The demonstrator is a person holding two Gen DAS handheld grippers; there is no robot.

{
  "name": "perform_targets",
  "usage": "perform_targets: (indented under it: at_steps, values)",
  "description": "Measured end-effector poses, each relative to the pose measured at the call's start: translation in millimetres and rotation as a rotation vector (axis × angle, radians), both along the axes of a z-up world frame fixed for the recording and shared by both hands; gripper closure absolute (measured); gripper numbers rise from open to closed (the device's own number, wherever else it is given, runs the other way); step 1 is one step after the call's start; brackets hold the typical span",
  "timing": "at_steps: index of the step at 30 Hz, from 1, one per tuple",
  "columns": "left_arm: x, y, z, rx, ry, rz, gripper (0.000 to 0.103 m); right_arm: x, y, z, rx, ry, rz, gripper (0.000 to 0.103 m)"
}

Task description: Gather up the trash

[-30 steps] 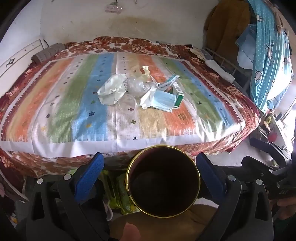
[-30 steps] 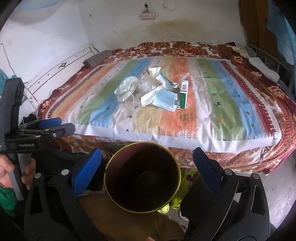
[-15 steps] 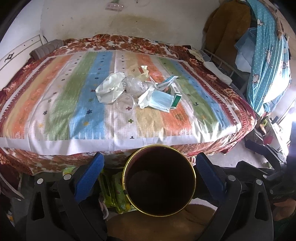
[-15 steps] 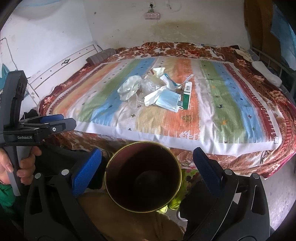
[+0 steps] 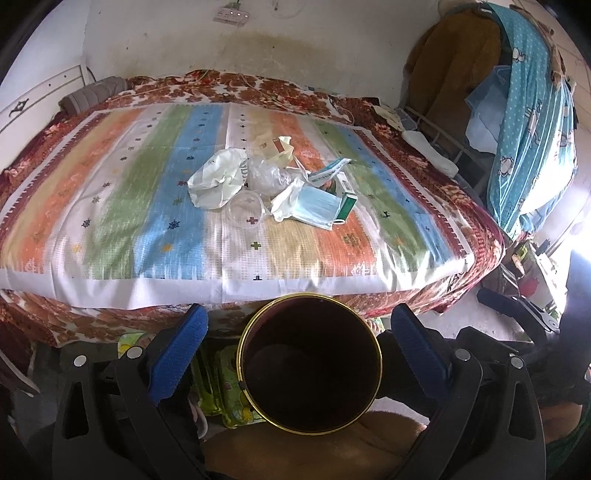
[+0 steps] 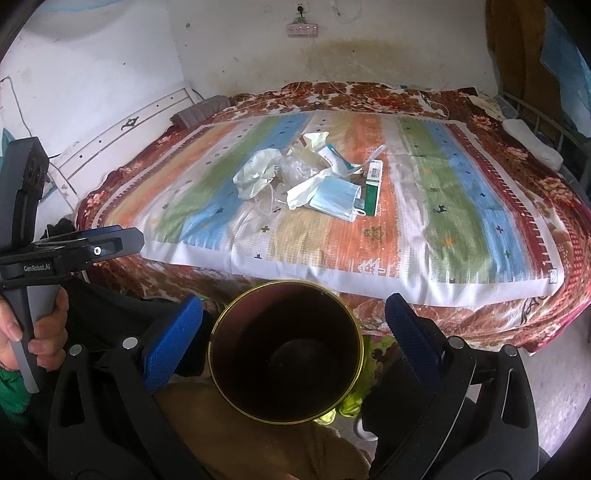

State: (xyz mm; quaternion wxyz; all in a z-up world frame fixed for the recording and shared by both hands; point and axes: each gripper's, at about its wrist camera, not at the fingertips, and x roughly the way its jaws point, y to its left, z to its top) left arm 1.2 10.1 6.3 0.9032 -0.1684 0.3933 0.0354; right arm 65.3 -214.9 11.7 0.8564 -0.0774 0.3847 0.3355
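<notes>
Before striped bed [image 5: 110, 221], both my claws spread, empty; reach trash pile [image 5: 273, 184], pinch mask [image 5: 317, 208] first, drop into bin [image 5: 310, 373].

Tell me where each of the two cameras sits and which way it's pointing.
Left wrist: on the left gripper, facing the bed and its trash pile; its open blue-padded fingers flank a gold-rimmed bin.
Right wrist: on the right gripper, facing the same bed from further right; open fingers, and the left gripper held in a hand at the left edge.
Shared: bed, trash pile, bin, wall power strip.
</notes>
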Motion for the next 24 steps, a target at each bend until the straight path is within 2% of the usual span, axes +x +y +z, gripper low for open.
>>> perform_targets:
  at_steps: [24]
  values:
    - [-3.2, 3.2, 1.2, -0.015, -0.001, 0.014, 0.006, 4.7, 3.3, -7.4, -0.002, 0.016, 0.012, 0.009]
